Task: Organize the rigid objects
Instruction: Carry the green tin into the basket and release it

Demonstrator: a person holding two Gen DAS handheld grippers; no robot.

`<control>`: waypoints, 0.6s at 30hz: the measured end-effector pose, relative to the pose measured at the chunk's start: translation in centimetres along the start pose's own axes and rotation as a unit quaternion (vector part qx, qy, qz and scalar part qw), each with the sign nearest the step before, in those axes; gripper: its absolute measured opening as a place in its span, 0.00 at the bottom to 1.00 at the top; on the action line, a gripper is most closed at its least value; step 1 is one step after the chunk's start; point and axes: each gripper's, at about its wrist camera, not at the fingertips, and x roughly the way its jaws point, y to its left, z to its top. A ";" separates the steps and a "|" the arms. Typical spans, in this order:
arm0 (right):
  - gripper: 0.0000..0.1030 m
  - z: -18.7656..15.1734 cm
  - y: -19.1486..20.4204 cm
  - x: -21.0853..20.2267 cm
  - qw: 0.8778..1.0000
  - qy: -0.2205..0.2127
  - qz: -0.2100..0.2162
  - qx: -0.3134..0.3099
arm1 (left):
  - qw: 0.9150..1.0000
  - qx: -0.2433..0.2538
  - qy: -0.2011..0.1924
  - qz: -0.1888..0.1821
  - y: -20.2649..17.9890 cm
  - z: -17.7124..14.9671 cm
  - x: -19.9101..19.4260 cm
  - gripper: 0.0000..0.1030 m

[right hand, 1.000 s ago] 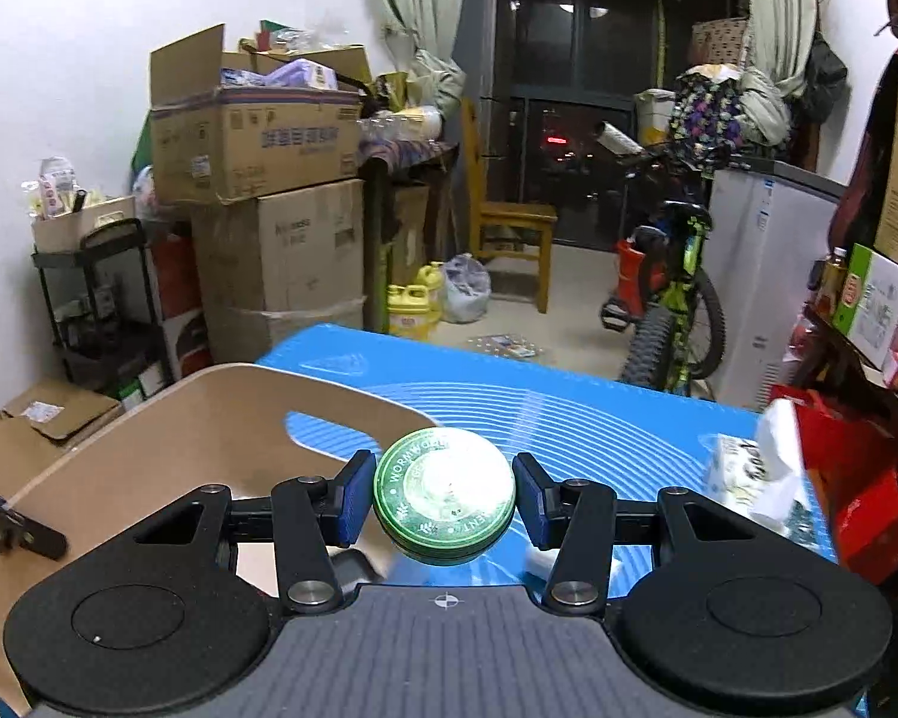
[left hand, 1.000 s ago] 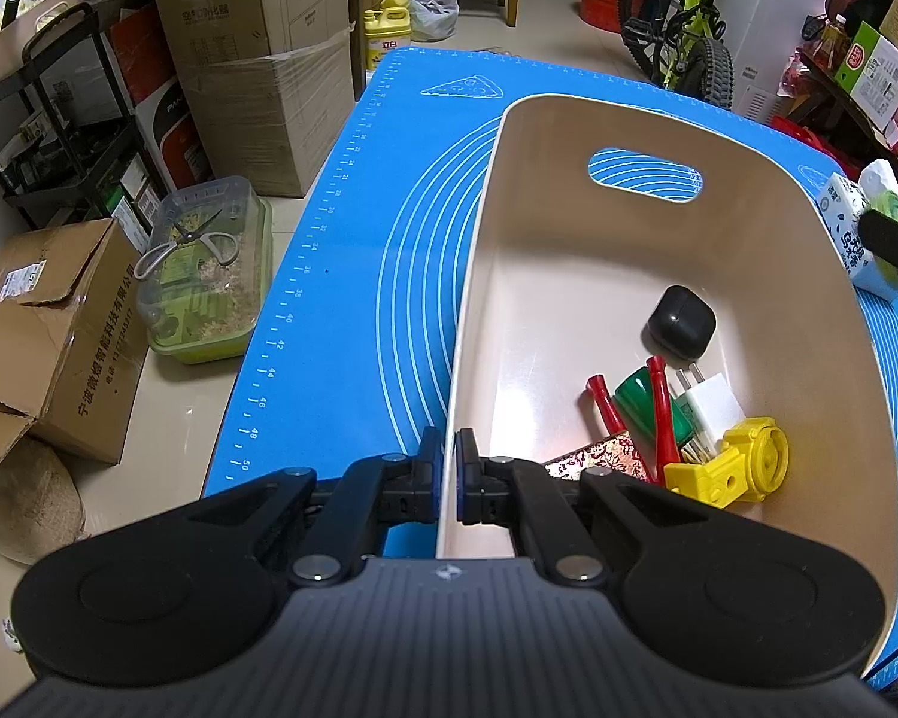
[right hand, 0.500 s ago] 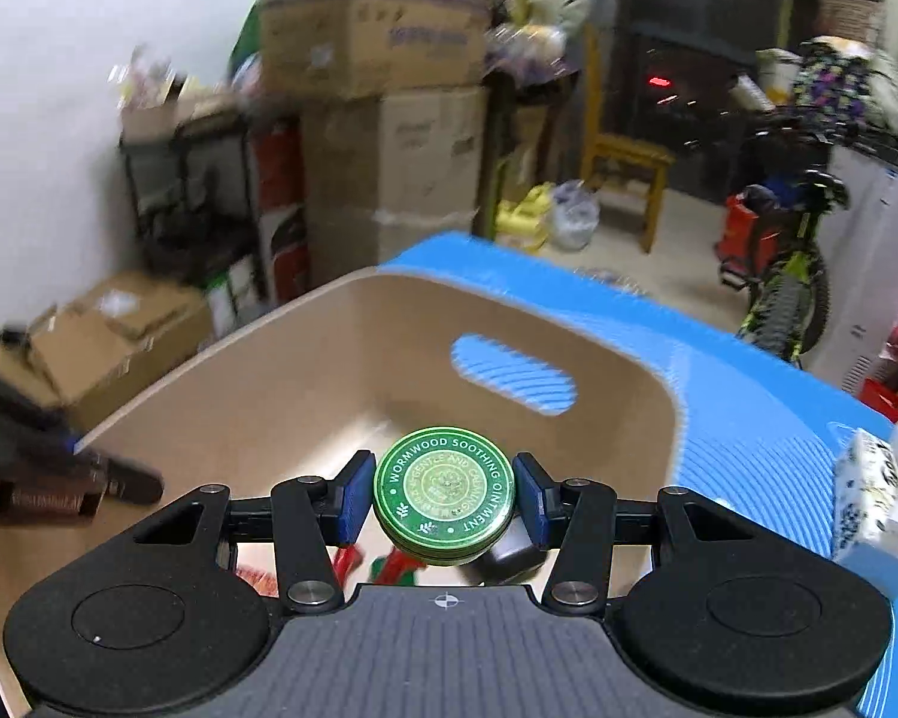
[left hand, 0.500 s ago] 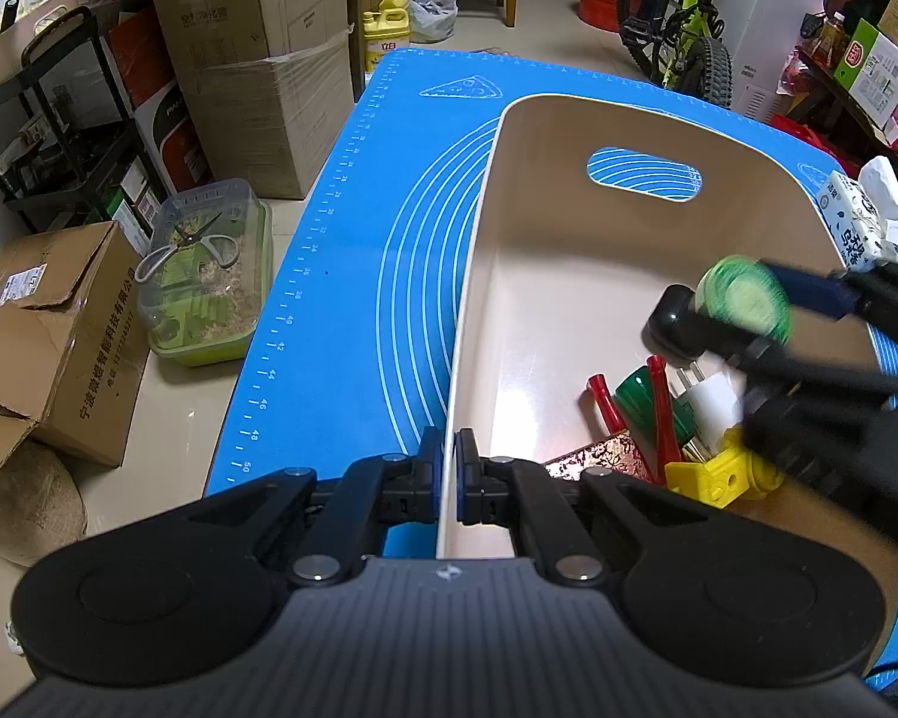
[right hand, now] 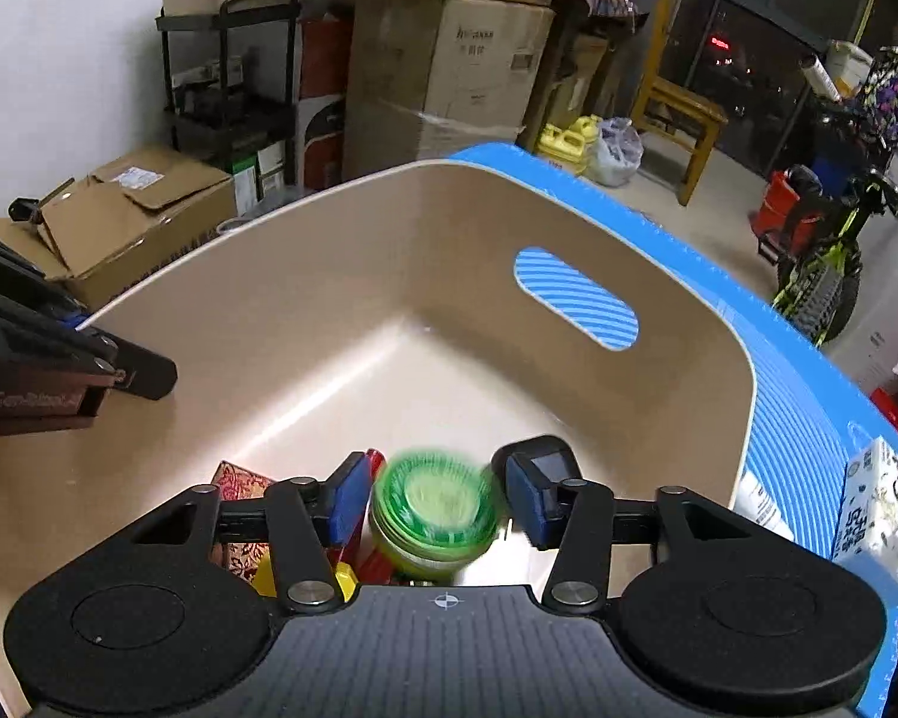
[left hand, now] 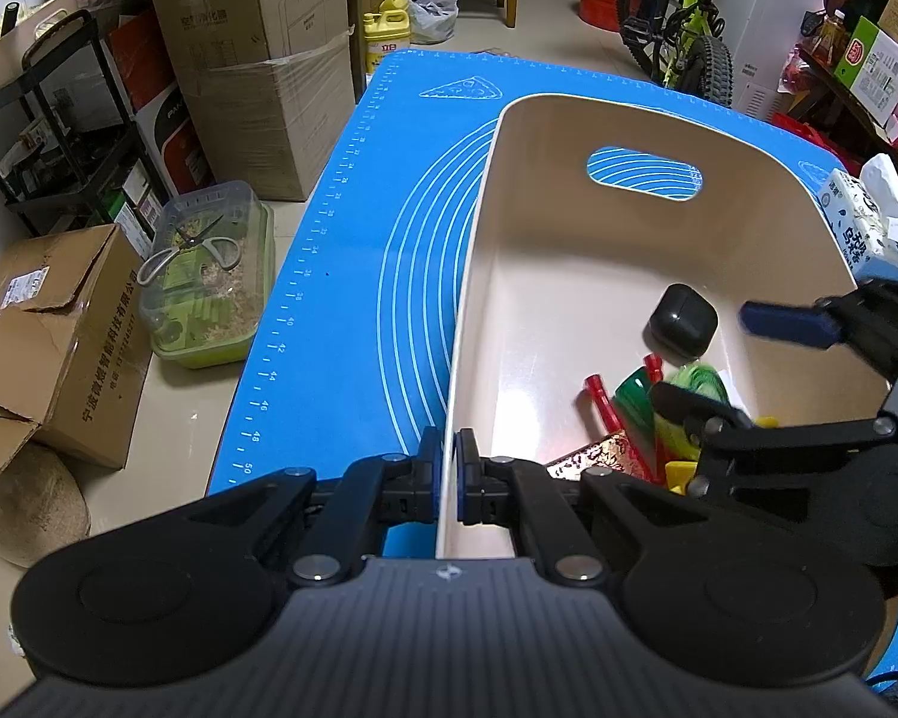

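Observation:
A beige bin (left hand: 569,227) stands on the blue mat (left hand: 359,275). My left gripper (left hand: 448,481) is shut on the bin's near-left rim. My right gripper (right hand: 437,499) is open above the bin's right side; it also shows in the left wrist view (left hand: 724,359). A round green tin (right hand: 434,505), motion-blurred, is loose between and below its fingers, over the pile; it also shows in the left wrist view (left hand: 694,386). The pile holds a black case (left hand: 682,320), red pieces (left hand: 601,404), a yellow block (left hand: 682,472) and a patterned red box (right hand: 239,484).
A tissue pack (left hand: 862,227) lies on the mat right of the bin. Cardboard boxes (left hand: 251,60), a black rack (left hand: 42,119) and a clear container with scissors (left hand: 203,275) stand on the floor to the left. A bicycle (left hand: 682,36) is at the back.
My right gripper has lowered into the bin and opened, letting go of the green tin, which now drops onto the pile. My left gripper has kept its hold on the rim.

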 end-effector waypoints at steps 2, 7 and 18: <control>0.76 -0.1 -0.4 -0.5 1.000 -0.013 0.002 0.005 | 1.000 0.000 0.000 0.000 0.0 0.0 0.0 0.06; 0.80 -0.2 -2.1 -2.3 0.998 -0.046 -0.011 0.028 | 1.000 0.000 0.000 0.000 0.0 0.0 0.0 0.06; 0.94 -1.1 -10.8 -5.5 0.972 -0.125 -0.102 0.168 | 1.000 0.001 0.000 0.000 -0.1 0.0 0.0 0.06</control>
